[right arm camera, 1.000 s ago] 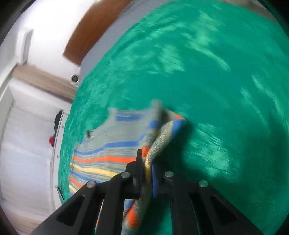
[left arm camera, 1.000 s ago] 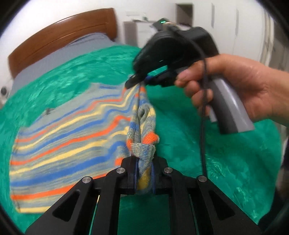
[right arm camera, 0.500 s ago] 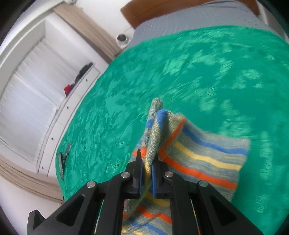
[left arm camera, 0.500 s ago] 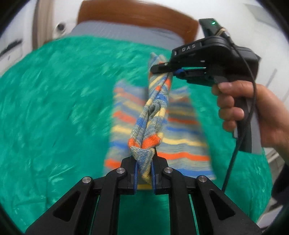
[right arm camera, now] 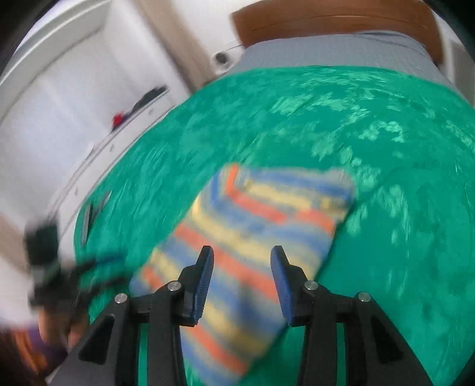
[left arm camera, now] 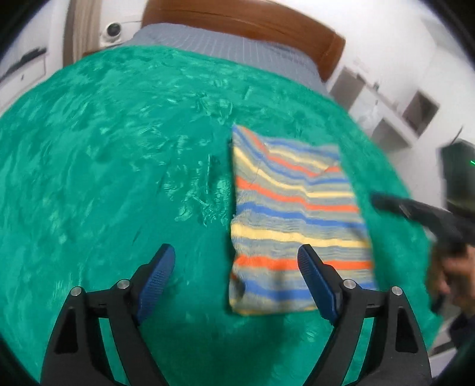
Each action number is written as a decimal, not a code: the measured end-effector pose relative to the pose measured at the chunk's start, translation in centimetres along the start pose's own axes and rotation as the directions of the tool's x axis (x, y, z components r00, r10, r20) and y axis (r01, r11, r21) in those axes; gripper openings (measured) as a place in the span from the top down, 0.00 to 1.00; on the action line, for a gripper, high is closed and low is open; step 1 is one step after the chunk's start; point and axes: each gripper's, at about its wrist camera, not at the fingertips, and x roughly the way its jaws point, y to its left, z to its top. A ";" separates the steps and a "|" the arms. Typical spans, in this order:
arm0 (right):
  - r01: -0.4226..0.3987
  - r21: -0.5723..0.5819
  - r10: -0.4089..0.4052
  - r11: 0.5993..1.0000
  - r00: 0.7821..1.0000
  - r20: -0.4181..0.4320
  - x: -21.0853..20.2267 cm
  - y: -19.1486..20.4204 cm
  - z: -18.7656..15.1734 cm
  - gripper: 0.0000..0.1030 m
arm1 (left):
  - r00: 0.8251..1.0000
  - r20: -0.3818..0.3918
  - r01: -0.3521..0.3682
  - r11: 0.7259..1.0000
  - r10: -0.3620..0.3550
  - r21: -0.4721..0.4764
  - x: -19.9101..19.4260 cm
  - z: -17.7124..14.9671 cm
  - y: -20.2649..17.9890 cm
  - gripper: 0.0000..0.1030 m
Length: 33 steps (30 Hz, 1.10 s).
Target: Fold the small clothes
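Bedroom: green plush blanket (left arm camera: 124, 166) over a bed with a grey sheet (left arm camera: 225, 44) and a brown wooden headboard (left arm camera: 249, 17) at the far end. Striped knit garment (left arm camera: 294, 213) folded flat into a rectangle on the blanket, well short of the headboard, long axis running toward the headboard, stripes crossing it. Left gripper (left arm camera: 236, 283) just opened, jaws wide, nothing between the pads, hovering at the garment's near end. Right gripper (right arm camera: 242, 280) also just opening, partly spread, free of the cloth, above the garment's near part. White shelving beside the bed, contents too blurred to tell. No legible writing anywhere.
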 end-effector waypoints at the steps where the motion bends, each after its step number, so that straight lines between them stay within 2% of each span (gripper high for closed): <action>1: -0.010 -0.025 0.009 1.000 1.000 -0.013 0.1 0.7 -1.2 0.60 | 0.999 -0.020 -0.033 0.999 0.033 0.015 0.7 -0.2 0.1 0.17; 3: -0.002 -0.069 -0.001 0.998 0.999 -0.046 0.7 1.8 -3.9 0.60 | 0.987 -0.090 -0.129 0.991 0.132 0.037 2.6 -1.1 0.6 0.17; 4: 0.032 -0.097 -0.041 0.995 0.995 -0.096 2.3 2.4 -5.7 0.60 | 0.984 -0.120 -0.128 0.991 0.130 0.030 3.4 -1.6 1.2 0.17; 6: 0.114 -0.164 -0.139 0.980 0.979 -0.149 4.1 2.9 -8.5 0.60 | 0.986 -0.112 -0.119 0.993 0.120 0.017 2.7 -1.9 1.8 0.17; 8: 0.150 -0.179 -0.169 0.972 0.981 -0.094 3.0 3.5 -9.3 0.60 | 0.989 -0.087 -0.121 0.993 0.121 0.009 0.8 -2.2 2.3 0.16; 10: 0.151 -0.119 -0.160 0.981 0.985 -0.069 1.0 3.2 -9.8 0.55 | 0.994 -0.066 -0.091 0.996 0.091 0.007 -1.0 -3.0 2.3 0.13; 12: 0.171 -0.067 -0.172 0.983 0.985 -0.005 -1.7 2.5 -10.7 0.38 | 0.996 -0.040 -0.078 0.996 0.079 0.032 -2.4 -4.3 2.0 0.11; 13: 0.190 -0.057 -0.189 0.980 0.982 0.021 -2.5 2.3 -11.0 0.33 | 0.996 -0.031 -0.078 0.996 0.079 0.044 -2.8 -4.9 1.8 0.08; 15: 0.276 -0.023 -0.273 0.961 0.958 0.089 -5.3 1.1 -12.5 0.23 | 0.996 -0.012 -0.086 0.994 0.087 0.063 -3.2 -6.2 1.5 0.08; 17: 0.329 0.036 -0.331 0.943 0.937 0.112 -7.1 -0.6 -13.7 0.22 | 0.996 -0.008 -0.093 0.993 0.093 0.067 -3.1 -7.3 0.8 0.08; 21: 0.401 0.200 -0.424 0.894 0.902 0.082 -9.6 -4.3 -16.5 0.22 | 0.996 -0.032 -0.084 0.995 0.086 0.046 -2.2 -8.4 0.4 0.08; 25: 0.403 0.338 -0.451 0.850 0.889 0.074 -10.7 -6.2 -19.3 0.22 | 0.994 -0.027 -0.107 0.991 0.110 0.083 -2.4 -9.0 -0.5 0.08; 28: 0.387 0.401 -0.450 0.831 0.890 0.073 -11.5 -6.5 -21.0 0.22 | 0.998 -0.019 -0.061 0.995 0.063 0.079 -3.0 -8.2 -0.6 0.08; 31: 0.351 0.404 -0.413 0.845 0.907 0.077 -10.8 -6.0 -20.2 0.22 | 1.000 0.004 0.006 1.000 -0.006 0.019 -3.1 -4.9 0.1 0.07; 33: 0.305 0.392 -0.367 0.868 0.925 0.094 -10.2 -5.5 -18.4 0.21 | 0.998 -0.014 0.059 0.997 -0.060 -0.047 -2.0 -1.6 0.7 0.05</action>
